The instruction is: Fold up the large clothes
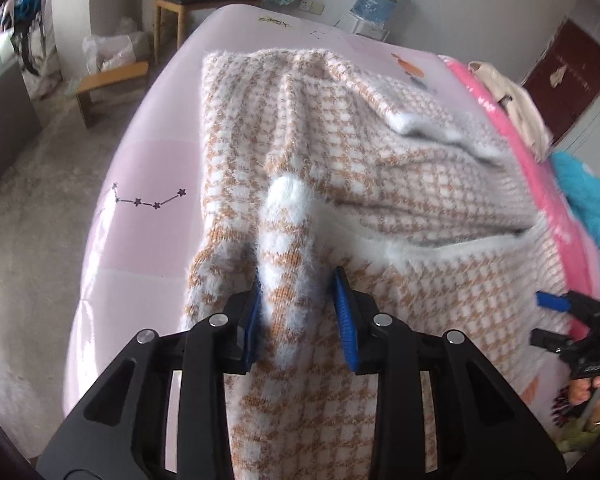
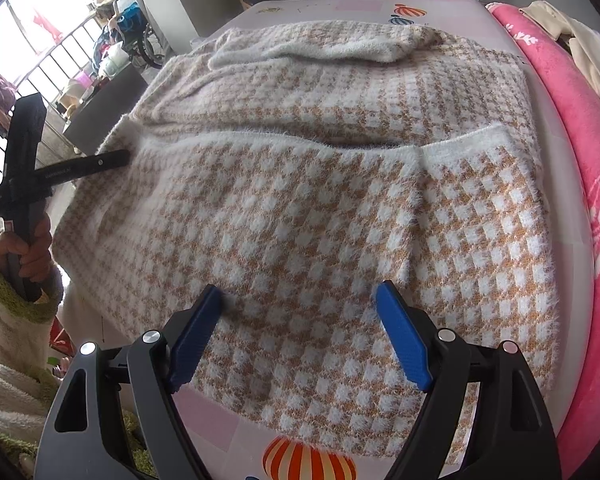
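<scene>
The houndstooth knit sweater (image 2: 300, 208) lies spread on the pink bed sheet (image 1: 140, 160), and I have a raised ridge of it between my left tool (image 1: 296, 312), whose narrowed jaws hold that bunch. My right tool (image 2: 300, 336) hovers with jaws wide apart over the near hem. I judge a fold is starting: next, carry the pinched edge across; I see no containers holding anything.

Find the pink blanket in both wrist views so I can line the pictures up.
Left wrist view: the pink blanket runs along the far right side of the bed, past the checked sweater.
Right wrist view: the pink blanket fills the right edge from top to bottom, beside the sweater.
Shared landmark: the cream garment lying on the blanket's far end.
</scene>
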Demonstrator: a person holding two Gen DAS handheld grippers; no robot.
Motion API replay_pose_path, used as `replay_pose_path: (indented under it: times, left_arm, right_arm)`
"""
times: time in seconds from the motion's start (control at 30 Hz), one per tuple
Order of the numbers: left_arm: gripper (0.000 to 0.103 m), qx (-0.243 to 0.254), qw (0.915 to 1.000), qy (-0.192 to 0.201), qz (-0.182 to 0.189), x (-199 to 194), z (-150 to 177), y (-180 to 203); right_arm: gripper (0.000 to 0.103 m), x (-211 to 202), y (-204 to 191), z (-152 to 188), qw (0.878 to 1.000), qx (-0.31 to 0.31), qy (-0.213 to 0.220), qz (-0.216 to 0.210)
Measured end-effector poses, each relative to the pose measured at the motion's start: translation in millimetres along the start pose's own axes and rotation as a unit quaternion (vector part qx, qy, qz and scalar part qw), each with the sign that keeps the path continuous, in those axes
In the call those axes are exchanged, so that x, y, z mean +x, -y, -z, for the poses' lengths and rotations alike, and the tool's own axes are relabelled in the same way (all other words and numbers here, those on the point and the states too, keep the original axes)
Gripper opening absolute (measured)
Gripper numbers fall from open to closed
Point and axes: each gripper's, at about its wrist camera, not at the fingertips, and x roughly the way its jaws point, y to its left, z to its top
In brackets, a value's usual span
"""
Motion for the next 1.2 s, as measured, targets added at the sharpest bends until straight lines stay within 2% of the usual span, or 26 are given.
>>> replay_pose_path:
  times: [0.17,0.33,0.43,0.57,0.77,1.07,1.2]
  left_arm:
    - [0.031,0.038,0.9971,0.003,-0.065,2,3,16]
    - [0.031,0.057,0.9934,0.009,-0.099,1,5,23]
    - [0.031,0.057,0.9928,0.011,-0.105,1,5,25]
    - [0.031,0.056,0.9926,0.012,-0.107,1,5,24]
    - [0.032,0.047,0.9931,0.013,-0.106,1,5,24]
    - [0.032,0.039,0.9931,0.011,-0.11,2,5,25]
    - [0.033,0.037,0.9933,0.01,-0.109,2,5,24]
  right_arm:
    - [0.078,-3,0,0,1.0,0.003,0.002,0.001]
    - [0.078,-18,4,2,1.0,0.015,0.026,0.0]
    - [0.078,-31,19,4,0.998,0.041,0.044,-0.002]
    - [0.078,-51,51,7,0.993,0.089,0.072,0.015]
    - [0.078,-56,96,4,0.985,0.152,0.085,0.013]
    - [0.078,-40,112,-20,0.985,0.15,0.087,0.0]
    - [0.072,-32,108,-23,0.987,0.141,0.077,0.005]
